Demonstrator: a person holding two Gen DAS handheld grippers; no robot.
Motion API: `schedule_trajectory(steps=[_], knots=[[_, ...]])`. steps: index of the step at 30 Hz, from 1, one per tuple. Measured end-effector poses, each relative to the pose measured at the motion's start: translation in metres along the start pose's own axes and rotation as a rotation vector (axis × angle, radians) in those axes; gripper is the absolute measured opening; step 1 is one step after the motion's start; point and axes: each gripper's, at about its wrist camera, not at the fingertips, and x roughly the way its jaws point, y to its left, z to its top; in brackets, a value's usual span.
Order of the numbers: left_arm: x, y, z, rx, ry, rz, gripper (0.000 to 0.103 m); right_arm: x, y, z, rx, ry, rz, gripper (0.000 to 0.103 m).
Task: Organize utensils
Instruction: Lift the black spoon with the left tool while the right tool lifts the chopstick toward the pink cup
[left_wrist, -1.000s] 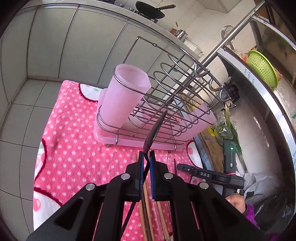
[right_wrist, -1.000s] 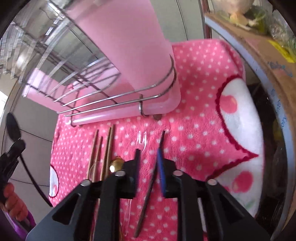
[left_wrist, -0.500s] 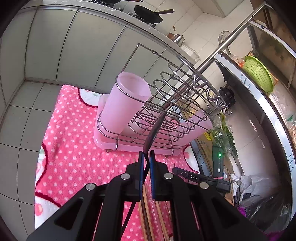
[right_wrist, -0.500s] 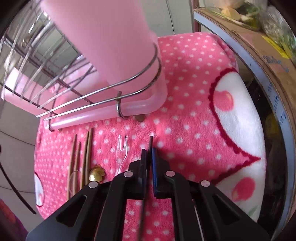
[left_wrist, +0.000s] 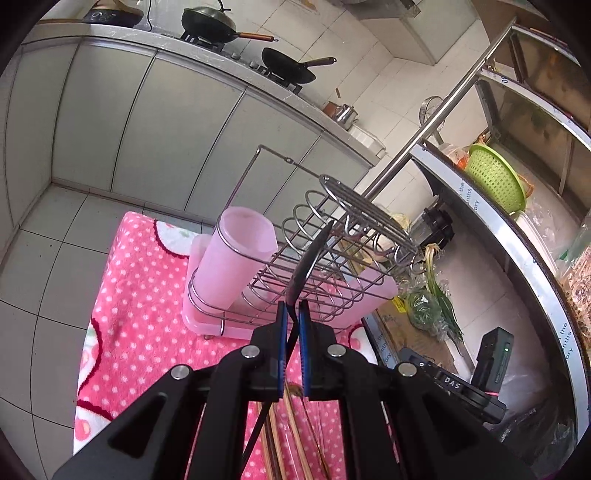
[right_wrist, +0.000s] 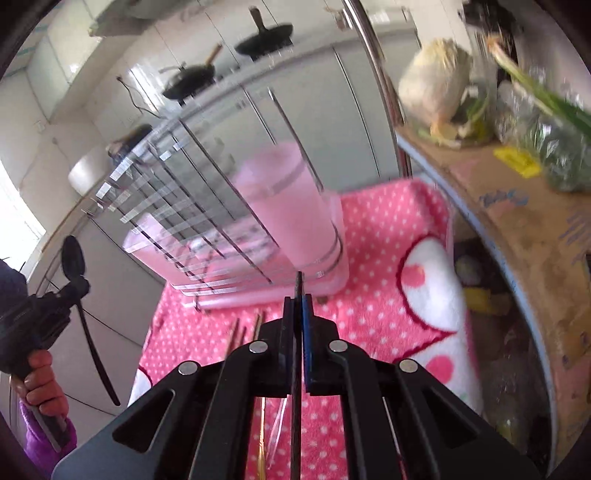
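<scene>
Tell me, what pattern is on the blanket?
Pink with white polka dots: the blanket shows best in the left wrist view.

Left gripper (left_wrist: 291, 314) & right gripper (right_wrist: 297, 306): jaws clamped tight, both angled downward.

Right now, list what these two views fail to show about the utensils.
- Thin dark utensil in the right claw: right wrist view, both ends hidden by the claw; type unclear.
- Chopsticks on the pink blanket: left wrist view, mostly hidden behind the left claw.
- Pink cup and wire rack: right wrist view, motion-blurred; contents unreadable.
</scene>
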Motion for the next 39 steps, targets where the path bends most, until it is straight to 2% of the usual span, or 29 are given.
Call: schedule_trajectory(steps=[6,11,17,23,30,35,39], knots=[[-0.008,-0.006,0.022,-0.031,-0.080,-0.044,0.005,-0.041,0.017,0.039,-0.052,-0.202,0.082,0.004],[-0.014,-0.014,0.047,-0.047,-0.153,-0.098,0.005,-0.056,0.027,0.071,-0.087,-0.348,0.096,0.004],[-0.024,-0.031,0.082,-0.007,-0.260,-0.137,0.005,-0.052,0.034,0.108,-0.091,-0.451,0.125,0.004],[-0.025,-0.042,0.114,0.065,-0.395,-0.142,0.005,-0.043,0.039,0.141,-0.119,-0.558,0.100,0.004],[0.008,-0.026,0.136,0.050,-0.447,-0.138,0.005,-0.017,0.035,0.160,-0.139,-0.620,0.042,0.004],[0.043,-0.004,0.139,0.045,-0.429,-0.111,0.005,0.010,0.032,0.167,-0.156,-0.614,0.029,0.004],[0.062,0.008,0.133,0.053,-0.417,-0.123,0.005,0.032,0.028,0.166,-0.152,-0.595,0.032,0.004]])
